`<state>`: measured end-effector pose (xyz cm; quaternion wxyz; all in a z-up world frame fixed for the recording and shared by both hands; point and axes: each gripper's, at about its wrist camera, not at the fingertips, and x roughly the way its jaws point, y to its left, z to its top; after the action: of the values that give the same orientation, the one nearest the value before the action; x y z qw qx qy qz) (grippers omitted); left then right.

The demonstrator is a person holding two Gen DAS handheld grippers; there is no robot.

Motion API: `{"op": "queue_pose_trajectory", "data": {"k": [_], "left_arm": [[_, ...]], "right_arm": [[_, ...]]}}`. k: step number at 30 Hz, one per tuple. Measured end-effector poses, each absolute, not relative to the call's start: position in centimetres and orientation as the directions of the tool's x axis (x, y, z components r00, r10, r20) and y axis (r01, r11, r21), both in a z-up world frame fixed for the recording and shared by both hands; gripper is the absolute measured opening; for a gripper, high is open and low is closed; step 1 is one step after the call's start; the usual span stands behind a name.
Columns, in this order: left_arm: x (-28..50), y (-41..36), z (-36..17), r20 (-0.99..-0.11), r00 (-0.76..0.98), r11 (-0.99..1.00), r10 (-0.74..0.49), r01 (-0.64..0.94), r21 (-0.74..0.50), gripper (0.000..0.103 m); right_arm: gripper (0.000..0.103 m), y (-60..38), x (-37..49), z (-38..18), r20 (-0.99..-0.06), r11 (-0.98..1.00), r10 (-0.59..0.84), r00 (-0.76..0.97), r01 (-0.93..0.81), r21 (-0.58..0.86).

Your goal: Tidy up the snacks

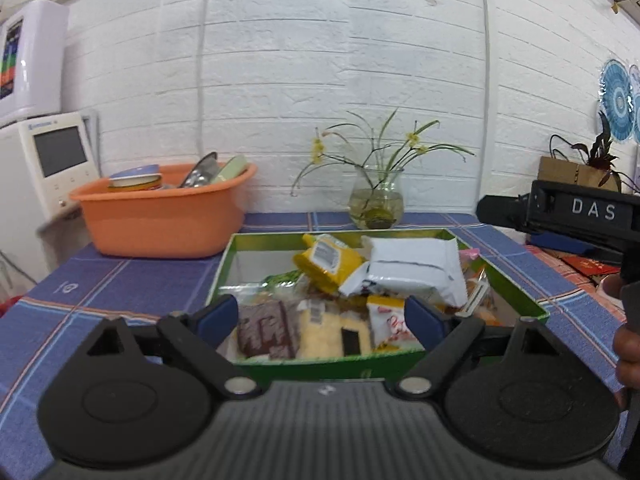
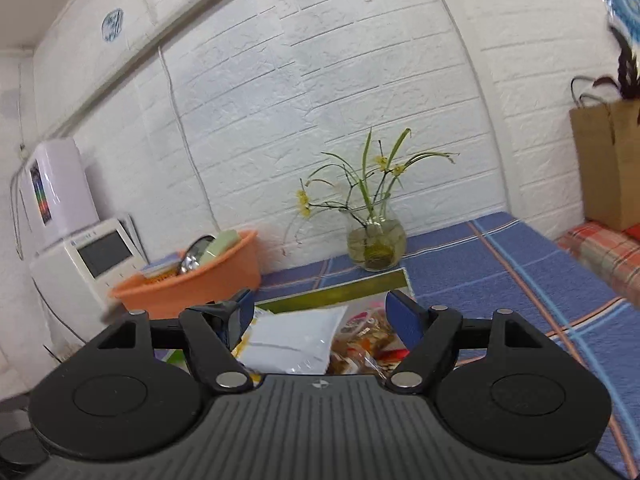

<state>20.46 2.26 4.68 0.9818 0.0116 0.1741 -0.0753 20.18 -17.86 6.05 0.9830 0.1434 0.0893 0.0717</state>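
Between the spread left gripper (image 1: 322,320) fingers, seemingly untouched, snacks (image 1: 340,280) fill the green box (image 1: 516,292).

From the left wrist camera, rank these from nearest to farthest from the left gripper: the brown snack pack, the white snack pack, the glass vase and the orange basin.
1. Brown snack pack, between the left gripper's open fingers.
2. White snack pack, farther back in the green box, right.
3. Orange basin, back left, and glass vase, back centre: too close to call.

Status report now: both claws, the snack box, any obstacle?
Left claw open, empty, over green box. Right claw open, above white packet. Snacks piled inside. Nothing blocking.
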Motion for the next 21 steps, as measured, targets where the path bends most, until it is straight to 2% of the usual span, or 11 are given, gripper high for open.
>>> {"op": "queue_pose_trajectory", "data": {"k": [2, 5, 7, 12, 16, 21], "left_arm": [[18.2, 2.9, 4.4, -0.35, 0.931, 0.993, -0.104, 0.119, 0.021, 0.087], [15.2, 3.8, 3.9, -0.356, 0.932, 0.995, -0.073, 0.093, 0.037, 0.087], [13.7, 4.3, 3.5, -0.348, 0.936, 0.997, -0.054, 0.073, 0.041, 0.087], [11.4, 5.2, 3.2, -0.363, 0.929, 0.998, -0.064, 0.069, 0.001, 0.087], [10.2, 5.2, 3.9, -0.381, 0.922, 0.997, -0.074, 0.07, -0.025, 0.087], [7.8, 4.2, 3.3, -0.329, 0.944, 0.999, -0.018, 0.032, 0.037, 0.087]], "right_arm": [[0.103, -16.1, 17.8, 5.8, -0.169, 0.989, 0.072, 0.983, -0.049, 0.139], [0.103, -14.2, 14.0, 5.0, -0.16, 0.999, -0.044, 0.986, 0.042, -0.02], [0.103, -14.1, 11.8, 4.5, -0.175, 0.997, -0.074, 0.982, 0.075, -0.004], [0.103, -15.4, 8.6, 3.7, -0.273, 0.978, -0.08, 0.959, 0.129, 0.166], [0.103, -14.9, 7.1, 3.4, -0.301, 0.977, -0.082, 0.95, 0.135, 0.163], [0.103, -13.9, 5.3, 3.0, -0.276, 0.985, -0.059, 0.959, 0.101, 0.141]]}}
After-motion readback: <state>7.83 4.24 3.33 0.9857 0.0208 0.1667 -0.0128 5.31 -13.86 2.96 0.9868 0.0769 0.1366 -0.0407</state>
